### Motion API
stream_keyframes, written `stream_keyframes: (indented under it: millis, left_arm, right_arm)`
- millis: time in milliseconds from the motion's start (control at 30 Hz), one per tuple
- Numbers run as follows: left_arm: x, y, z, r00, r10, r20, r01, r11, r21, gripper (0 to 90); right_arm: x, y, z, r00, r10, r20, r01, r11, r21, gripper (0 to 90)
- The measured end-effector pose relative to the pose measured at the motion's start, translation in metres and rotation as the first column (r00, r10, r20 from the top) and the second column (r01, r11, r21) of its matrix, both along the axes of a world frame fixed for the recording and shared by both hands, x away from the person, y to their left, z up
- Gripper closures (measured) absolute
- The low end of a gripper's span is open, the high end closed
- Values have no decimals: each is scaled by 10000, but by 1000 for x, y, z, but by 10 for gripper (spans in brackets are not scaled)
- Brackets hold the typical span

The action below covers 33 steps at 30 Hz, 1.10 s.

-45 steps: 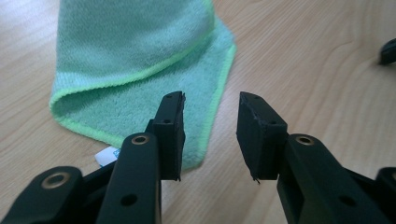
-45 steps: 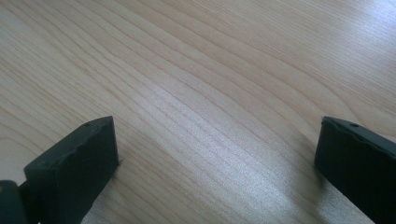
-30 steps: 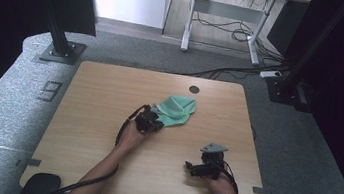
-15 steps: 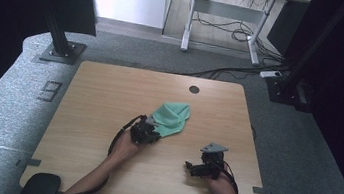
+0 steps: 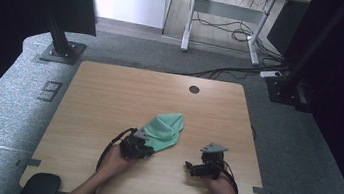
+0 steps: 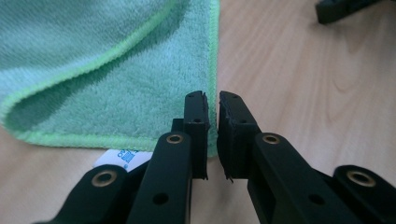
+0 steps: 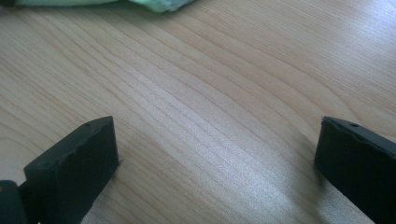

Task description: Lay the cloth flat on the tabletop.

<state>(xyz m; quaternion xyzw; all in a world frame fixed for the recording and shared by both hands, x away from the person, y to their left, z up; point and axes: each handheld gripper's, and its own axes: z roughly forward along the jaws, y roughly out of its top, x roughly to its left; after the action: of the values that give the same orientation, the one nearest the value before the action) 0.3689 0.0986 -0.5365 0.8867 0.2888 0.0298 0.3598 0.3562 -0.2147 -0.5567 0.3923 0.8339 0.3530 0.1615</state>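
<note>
The left claw (image 6: 212, 135) is pinching the stitched corner of the soft, limp green cloth (image 5: 163, 128) lying mid-counter (image 5: 109, 99), the hem giving the firmest hold, while the right claw (image 7: 215, 158) is resting spread.

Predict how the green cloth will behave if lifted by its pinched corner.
The green cloth probably droops limply: it already lies folded over itself. Its fluffy pile should resist slipping from the left gripper, whose jaws look shut on its hem. It seems light.
</note>
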Motion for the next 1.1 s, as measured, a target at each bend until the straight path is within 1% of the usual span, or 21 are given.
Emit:
stream_keyframes:
  millis: [33,67,100,133,167,200,267,333,467,500,567,633,700,800,833,900,933,967,1000,1067,1100]
  left_arm:
    - [0,1,0,10000,20,-83,-21,9999,-133,781]
    - [0,1,0,10000,20,-83,-21,9999,-133,729]
    - [2,3,8,9999,114,-46,-117,9983,-564,676]
    - [2,3,8,9999,114,-46,-117,9983,-564,656]
    - [5,2,18,9997,171,147,-159,9968,-789,627]
    - [9,0,26,9994,199,271,-174,9960,-873,604]
    - [15,-6,36,9987,178,472,-136,9960,-878,554]
    - [24,-15,44,9976,84,689,-33,9973,-740,518]
    - [41,-34,54,9944,-141,1052,190,9988,-462,485]
    - [41,-34,54,9944,-141,1052,190,9988,-462,473]
    - [49,-44,58,9934,-132,1141,189,9986,-493,464]
    - [58,-53,60,9933,-175,1140,235,9984,-516,456]
    - [64,-59,57,9944,-224,1034,260,9991,-333,452]
    - [70,-66,44,9960,-224,866,204,9995,241,450]
    - [71,-66,40,9966,-182,803,157,9994,317,451]
    - [74,-67,31,9978,-138,649,96,9979,640,456]
    - [74,-67,31,9978,-138,649,96,9979,640,471]
    - [75,-67,23,9978,-163,636,103,9957,924,509]
    - [75,-67,20,9975,-200,671,127,9942,1063,553]
    - [75,-66,17,9978,-286,594,222,9941,1061,717]
    - [75,-64,17,9980,-273,570,215,9947,1009,769]
  right_arm:
    - [0,0,0,10000,1,1,-1,10000,-1,0]
    - [0,0,0,10000,1,1,-1,10000,-1,0]
    - [0,0,0,10000,-1,2,1,10000,-1,0]
    - [0,0,0,10000,-1,2,1,10000,-1,0]
    - [0,0,0,10000,4,4,-4,10000,-3,0]
    - [0,0,0,10000,3,3,-3,10000,-5,0]
    - [0,0,0,10000,6,3,-6,10000,-7,0]
    - [0,0,0,10000,6,5,-6,10000,-7,0]
    - [0,0,0,10000,-4,-6,4,10000,1,0]
    - [0,0,0,10000,-4,-6,4,10000,1,0]
    - [0,0,0,10000,2,13,-2,10000,-1,0]
    - [0,0,0,10000,18,18,-18,10000,-6,0]
    - [0,0,0,10000,17,19,-17,10000,-5,0]
    - [0,0,0,10000,14,7,-14,10000,6,0]
    - [0,0,0,10000,11,7,-11,10000,0,0]
    - [0,0,0,10000,9,5,-9,10000,0,0]
    - [0,0,0,10000,9,5,-9,10000,0,0]
    - [0,0,0,10000,11,12,-11,10000,3,0]
    - [0,0,0,10000,29,43,-29,10000,-6,0]
    - [0,0,0,10000,19,25,-19,10000,1,0]
    - [0,0,0,10000,21,25,-21,10000,-2,0]
